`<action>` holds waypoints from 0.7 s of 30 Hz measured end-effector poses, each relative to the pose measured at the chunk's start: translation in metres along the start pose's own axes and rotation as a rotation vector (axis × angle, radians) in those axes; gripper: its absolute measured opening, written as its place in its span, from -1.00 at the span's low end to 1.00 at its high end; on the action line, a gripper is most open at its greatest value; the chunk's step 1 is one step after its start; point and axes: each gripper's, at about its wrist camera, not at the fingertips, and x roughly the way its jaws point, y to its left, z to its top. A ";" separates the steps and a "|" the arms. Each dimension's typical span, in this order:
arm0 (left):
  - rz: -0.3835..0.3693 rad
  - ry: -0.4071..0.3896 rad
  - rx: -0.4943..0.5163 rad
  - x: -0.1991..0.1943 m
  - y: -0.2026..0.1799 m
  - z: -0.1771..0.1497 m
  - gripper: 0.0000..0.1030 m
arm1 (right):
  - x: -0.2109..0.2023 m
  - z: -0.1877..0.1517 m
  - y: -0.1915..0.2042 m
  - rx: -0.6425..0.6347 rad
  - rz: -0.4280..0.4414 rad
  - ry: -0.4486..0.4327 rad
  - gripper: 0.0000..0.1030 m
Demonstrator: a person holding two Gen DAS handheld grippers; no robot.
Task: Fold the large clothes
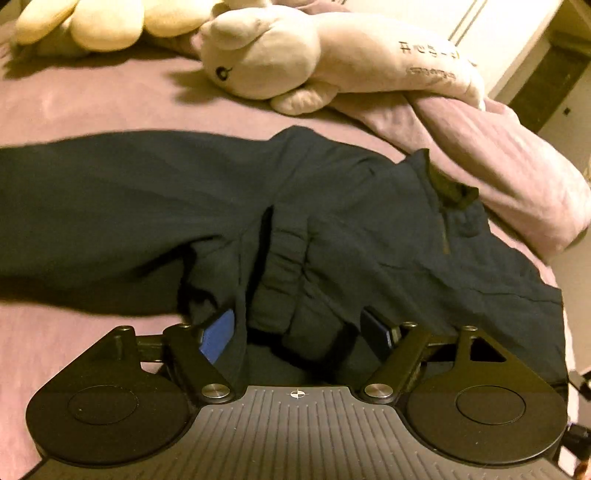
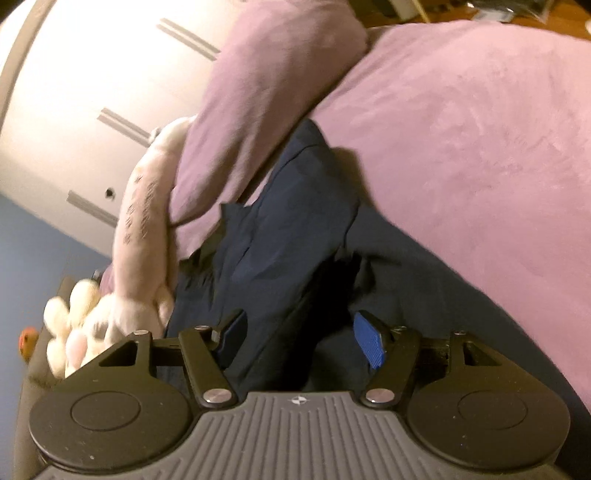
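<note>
Covering bed: mauve sheet (image 1: 92,107) w/ dark trousers (image 1: 147,192), white wardrobe (image 2: 74,92) behind.

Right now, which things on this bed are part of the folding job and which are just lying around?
Part of the job:
dark navy garment
left gripper
right gripper

Lying about:
cream plush toy
yellow plush toy
bunched purple blanket
</note>
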 end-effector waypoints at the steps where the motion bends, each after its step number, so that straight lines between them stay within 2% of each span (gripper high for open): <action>1: 0.016 -0.008 0.020 0.001 -0.004 0.002 0.29 | 0.004 0.003 -0.002 0.008 -0.003 -0.012 -0.03; 2: 0.049 -0.017 0.042 0.002 -0.008 0.005 0.08 | 0.007 0.005 -0.002 0.009 -0.009 -0.025 -0.15; 3: 0.077 -0.025 0.063 0.004 -0.012 0.008 -0.34 | 0.009 0.009 -0.003 0.001 -0.016 -0.034 -0.45; 4: 0.075 -0.026 0.074 0.005 -0.013 0.011 -0.31 | 0.010 0.012 -0.002 -0.015 -0.032 -0.044 -0.64; 6: 0.046 -0.032 0.056 0.009 -0.015 0.017 -0.38 | 0.008 0.017 -0.003 -0.045 -0.068 -0.076 -0.76; 7: 0.026 -0.038 0.047 0.010 -0.017 0.020 -0.56 | 0.006 0.018 -0.004 -0.060 -0.087 -0.103 -0.78; 8: 0.024 -0.052 0.046 0.012 -0.021 0.022 -0.65 | 0.003 0.019 -0.006 -0.076 -0.116 -0.132 -0.79; 9: 0.034 -0.062 0.056 0.016 -0.026 0.025 -0.87 | 0.002 0.020 -0.010 -0.087 -0.134 -0.150 -0.80; 13: 0.106 -0.086 0.084 0.029 -0.039 0.030 -0.88 | -0.001 0.015 -0.018 -0.111 -0.142 -0.115 -0.76; 15: 0.115 -0.064 0.074 0.033 -0.037 0.031 -0.86 | -0.008 0.012 -0.012 -0.152 -0.156 -0.096 -0.57; 16: 0.097 -0.055 0.065 0.032 -0.034 0.030 -0.79 | -0.015 0.010 -0.009 -0.178 -0.161 -0.100 -0.46; 18: 0.081 -0.053 0.055 0.026 -0.028 0.025 -0.70 | -0.033 0.005 -0.002 -0.233 -0.182 -0.134 -0.40; 21: 0.069 -0.044 0.066 0.009 -0.019 0.015 -0.52 | -0.054 0.000 0.009 -0.297 -0.217 -0.238 -0.40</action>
